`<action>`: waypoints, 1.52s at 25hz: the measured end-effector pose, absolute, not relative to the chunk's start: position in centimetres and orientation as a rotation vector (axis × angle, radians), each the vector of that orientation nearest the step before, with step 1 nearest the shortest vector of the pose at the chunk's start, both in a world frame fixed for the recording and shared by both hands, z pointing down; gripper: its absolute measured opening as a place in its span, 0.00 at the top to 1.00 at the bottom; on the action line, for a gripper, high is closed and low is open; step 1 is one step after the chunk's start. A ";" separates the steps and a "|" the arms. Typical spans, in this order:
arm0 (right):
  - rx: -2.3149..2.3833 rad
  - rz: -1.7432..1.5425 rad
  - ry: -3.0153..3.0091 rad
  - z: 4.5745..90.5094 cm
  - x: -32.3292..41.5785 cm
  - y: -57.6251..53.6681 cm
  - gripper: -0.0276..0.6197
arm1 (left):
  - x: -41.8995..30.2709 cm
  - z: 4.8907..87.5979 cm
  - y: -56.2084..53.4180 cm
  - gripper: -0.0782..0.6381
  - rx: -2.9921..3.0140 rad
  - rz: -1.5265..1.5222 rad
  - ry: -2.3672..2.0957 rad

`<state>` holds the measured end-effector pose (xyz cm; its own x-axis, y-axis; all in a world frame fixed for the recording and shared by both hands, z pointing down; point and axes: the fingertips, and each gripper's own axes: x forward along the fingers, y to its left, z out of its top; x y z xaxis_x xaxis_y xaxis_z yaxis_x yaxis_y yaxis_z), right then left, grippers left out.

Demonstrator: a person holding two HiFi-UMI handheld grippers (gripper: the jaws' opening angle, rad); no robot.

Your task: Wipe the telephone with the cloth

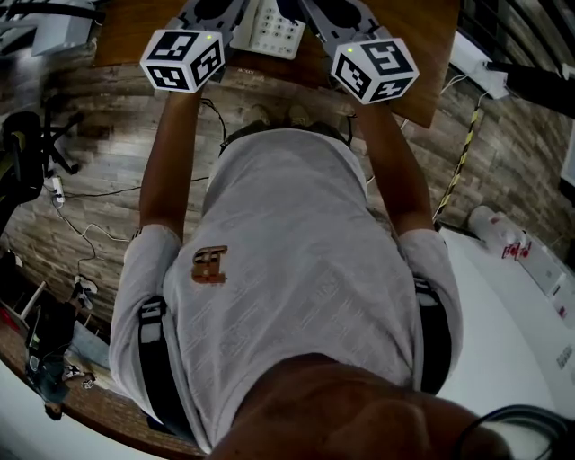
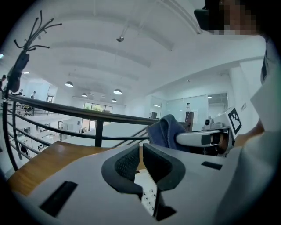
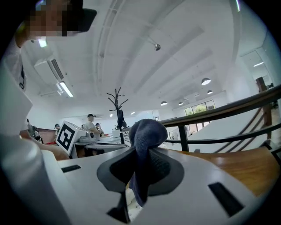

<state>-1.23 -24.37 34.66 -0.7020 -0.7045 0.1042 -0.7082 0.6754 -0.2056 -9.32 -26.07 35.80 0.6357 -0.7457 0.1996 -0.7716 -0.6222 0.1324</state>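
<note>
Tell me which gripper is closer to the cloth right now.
Right. The right gripper has its jaws clamped on the cloth; the left gripper is off to its side, apart from it, holding nothing.

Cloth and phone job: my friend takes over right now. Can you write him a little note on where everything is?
Left tool: jaws a narrow gap apart, empty, just above the phone.
Right tool: shut on the cloth, which hangs down between its jaws.
Phone: lies on the table, between the two tools.
Done: the cloth is picked up.
Left: lower the cloth onto the phone and wipe it. Whether any wiping has been done can't be told.
</note>
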 end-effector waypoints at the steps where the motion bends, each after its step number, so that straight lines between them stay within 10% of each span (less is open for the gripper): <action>1: 1.196 0.347 -2.890 34.1 -1.3 -24.2 0.85 | -9.2 35.2 -25.8 0.84 2.668 0.167 -1.256; 38: 1.047 0.084 -3.149 28.4 -1.8 -22.3 0.85 | -8.0 28.0 -23.4 0.87 2.814 -0.098 -1.382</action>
